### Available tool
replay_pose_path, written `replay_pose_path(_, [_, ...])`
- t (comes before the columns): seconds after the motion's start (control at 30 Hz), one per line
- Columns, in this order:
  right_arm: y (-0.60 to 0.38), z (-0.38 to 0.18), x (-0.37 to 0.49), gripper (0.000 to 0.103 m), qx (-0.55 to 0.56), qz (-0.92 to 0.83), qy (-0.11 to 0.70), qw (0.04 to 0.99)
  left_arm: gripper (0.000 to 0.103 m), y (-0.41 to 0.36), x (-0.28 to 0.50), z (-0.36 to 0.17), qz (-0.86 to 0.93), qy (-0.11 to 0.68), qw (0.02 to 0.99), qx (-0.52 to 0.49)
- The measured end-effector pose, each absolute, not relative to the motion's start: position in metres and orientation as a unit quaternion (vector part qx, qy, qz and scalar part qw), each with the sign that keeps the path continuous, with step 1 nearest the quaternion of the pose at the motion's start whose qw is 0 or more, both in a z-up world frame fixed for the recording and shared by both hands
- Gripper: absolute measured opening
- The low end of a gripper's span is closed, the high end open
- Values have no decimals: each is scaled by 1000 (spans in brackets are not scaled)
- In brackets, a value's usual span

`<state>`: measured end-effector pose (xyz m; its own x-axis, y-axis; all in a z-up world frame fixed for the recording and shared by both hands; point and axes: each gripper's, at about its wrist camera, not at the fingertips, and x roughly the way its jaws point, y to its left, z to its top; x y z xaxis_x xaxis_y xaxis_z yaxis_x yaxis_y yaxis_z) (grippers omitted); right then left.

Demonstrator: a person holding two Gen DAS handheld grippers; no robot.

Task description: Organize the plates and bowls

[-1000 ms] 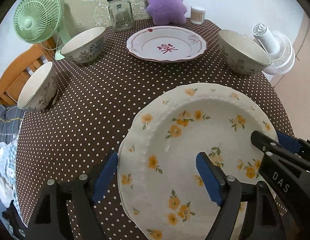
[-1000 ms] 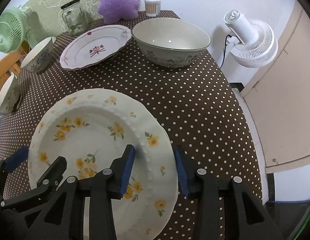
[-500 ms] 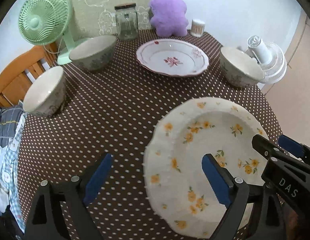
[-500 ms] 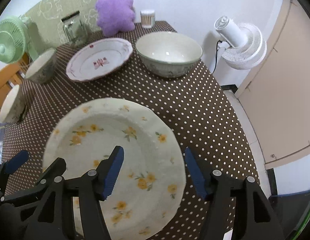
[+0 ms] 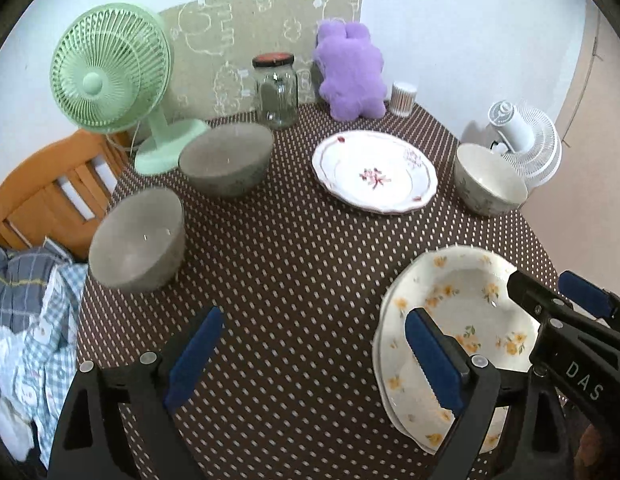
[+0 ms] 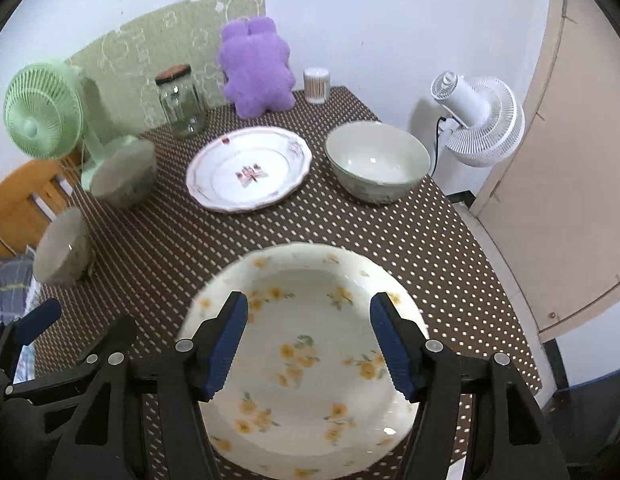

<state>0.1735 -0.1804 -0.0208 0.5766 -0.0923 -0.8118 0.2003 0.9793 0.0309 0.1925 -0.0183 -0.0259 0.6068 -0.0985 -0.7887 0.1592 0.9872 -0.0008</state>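
A yellow-flowered plate [image 6: 310, 364] [image 5: 465, 336] lies on the dotted table near its front edge. My right gripper [image 6: 308, 344] is open and hovers above it, holding nothing. My left gripper [image 5: 313, 360] is open and empty to the plate's left. A white plate with a red motif [image 5: 373, 176] [image 6: 250, 174] lies at the back middle. One bowl [image 5: 489, 184] [image 6: 375, 166] stands at the right. Two bowls [image 5: 226, 164] [image 5: 138, 240] stand at the left; they also show in the right wrist view [image 6: 124, 176] [image 6: 62, 248].
A green fan [image 5: 110, 80], a glass jar [image 5: 276, 92], a purple plush [image 5: 349, 72] and a toothpick holder [image 5: 403, 98] stand along the back edge. A white fan [image 6: 477, 120] is beyond the right edge. A wooden chair [image 5: 46, 196] with clothes is at the left.
My right gripper opened and let go of the flowered plate. Both grippers drew back and upward from the plate, which stays on the table.
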Motion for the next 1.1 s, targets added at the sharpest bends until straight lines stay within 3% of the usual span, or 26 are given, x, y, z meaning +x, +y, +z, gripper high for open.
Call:
replay_pose_path(0.6, [-166,19,230,67,69,-73,414,905,94,-13,245,9,-46,404,913,37])
replay_pose_path(1.1, [-186,-3,305,67,79,-61,422,901,92,-30,320,-14,-30,421,906,38])
